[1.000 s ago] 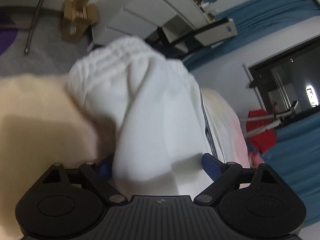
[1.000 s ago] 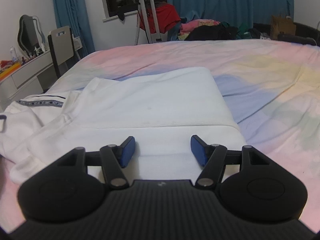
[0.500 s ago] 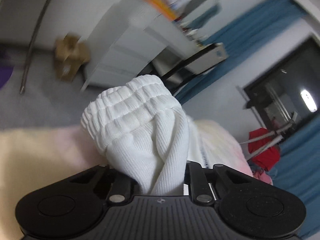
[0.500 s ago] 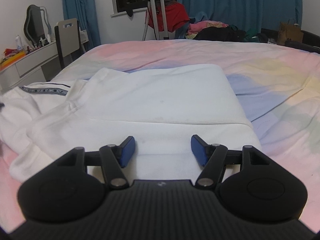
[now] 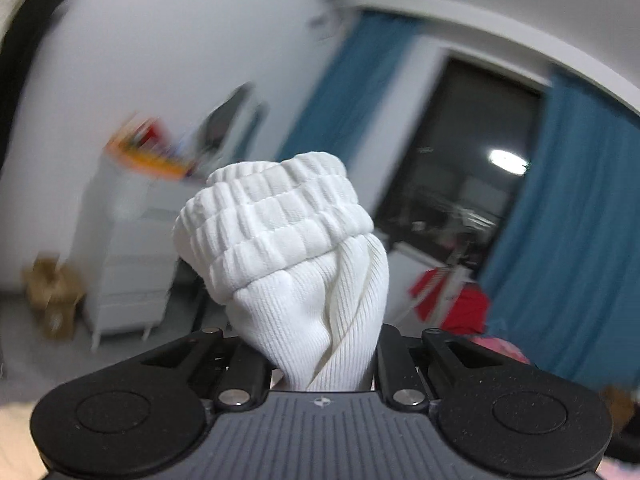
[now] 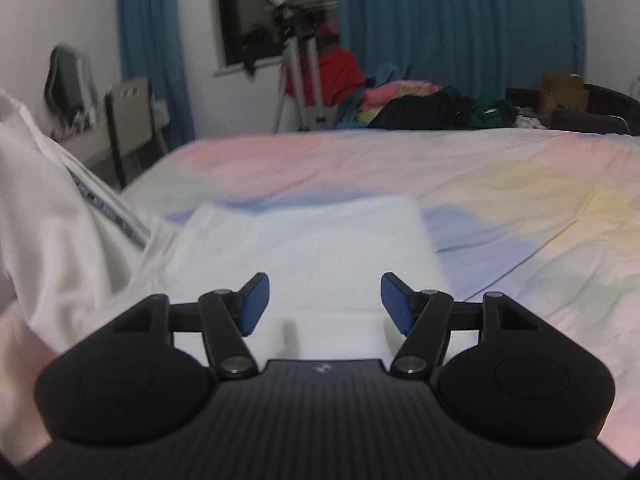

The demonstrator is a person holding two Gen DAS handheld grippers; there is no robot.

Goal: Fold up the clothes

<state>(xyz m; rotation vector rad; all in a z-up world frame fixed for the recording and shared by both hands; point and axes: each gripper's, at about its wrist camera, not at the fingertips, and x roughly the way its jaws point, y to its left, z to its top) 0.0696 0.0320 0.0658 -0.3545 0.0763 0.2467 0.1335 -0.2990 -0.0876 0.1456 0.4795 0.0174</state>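
Bunching upward, the white garment [image 5: 296, 264] sits clamped in left tongs [image 5: 324, 364].

Left gripper [image 5: 326, 364] is clamped tight on a bunched white garment [image 5: 296, 276], the ribbed elastic cuff [image 5: 272, 224] ballooning out above the fingers. Behind it everything is blurred: a white dresser [image 5: 124, 280] at left with colourful clutter on top, a cardboard box [image 5: 52, 300] on the floor, blue curtains [image 5: 568, 232] flanking a dark window [image 5: 460, 168], something red [image 5: 456, 300] low right.
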